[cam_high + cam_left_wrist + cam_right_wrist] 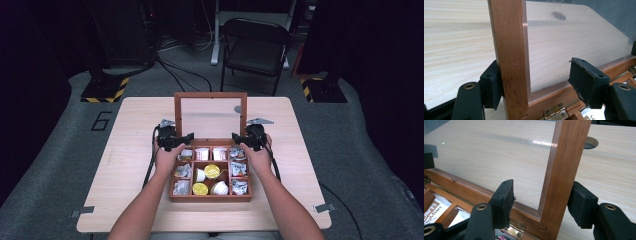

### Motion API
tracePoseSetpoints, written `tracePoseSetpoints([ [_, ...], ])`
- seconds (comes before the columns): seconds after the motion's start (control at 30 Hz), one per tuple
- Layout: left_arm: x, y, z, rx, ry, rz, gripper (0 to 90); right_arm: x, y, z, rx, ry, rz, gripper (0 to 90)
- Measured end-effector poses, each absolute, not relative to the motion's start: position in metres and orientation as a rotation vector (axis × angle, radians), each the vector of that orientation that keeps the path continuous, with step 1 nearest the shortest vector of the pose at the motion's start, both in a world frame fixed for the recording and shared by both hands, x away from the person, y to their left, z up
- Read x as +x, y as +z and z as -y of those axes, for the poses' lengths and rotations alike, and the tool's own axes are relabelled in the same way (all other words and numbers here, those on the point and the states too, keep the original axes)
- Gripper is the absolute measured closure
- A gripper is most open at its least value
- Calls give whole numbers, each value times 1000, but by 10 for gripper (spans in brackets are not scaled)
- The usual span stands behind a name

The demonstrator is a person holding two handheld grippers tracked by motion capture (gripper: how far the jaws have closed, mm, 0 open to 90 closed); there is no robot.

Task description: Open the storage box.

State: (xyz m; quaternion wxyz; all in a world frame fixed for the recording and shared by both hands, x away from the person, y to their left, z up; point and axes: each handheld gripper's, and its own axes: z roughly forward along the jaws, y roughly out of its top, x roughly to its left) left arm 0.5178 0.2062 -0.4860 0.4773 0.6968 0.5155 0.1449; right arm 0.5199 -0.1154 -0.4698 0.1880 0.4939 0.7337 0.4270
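The lid (210,95) of the box (210,198) stands upright at the back of the box, hinged along its lower edge, near the middle of the table (130,150). It is a wooden frame around a clear pane, so I judge it stiff and fairly light, but the pane could scratch or crack and looks slick. The side rails are the place to hold it, low down near the hinges, where wood gives the pads something to bite on. Because it swings on hinges, both sides should move together, or the frame may twist.

The left gripper (176,141) has its jaws apart around the left rail (510,50): the outer pad (491,85) touches the wood, while the inner pad (586,82) stands well off in front of the pane. The right gripper (246,140) likewise straddles the right rail (564,170) with jaws apart; neither of its pads clearly presses, so it is not gripping.

The high view shows the whole layout: the compartments with packets and small cups (212,171), both hands at the box's back corners, a chair (255,45) beyond the table. The gripper views give what that one cannot: the gaps between pads and rails, the brass hinges (554,112), a small dent in the wood, and the table's hole (591,142) seen past the right rail.
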Motion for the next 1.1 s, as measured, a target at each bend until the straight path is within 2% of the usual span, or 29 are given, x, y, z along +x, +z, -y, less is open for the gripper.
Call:
tracePoseSetpoints([
  [1.1, 526, -495, -212, 1659, 264, -1309, 308, 529, -476, 116, 1475, 1206, -2071, 398],
])
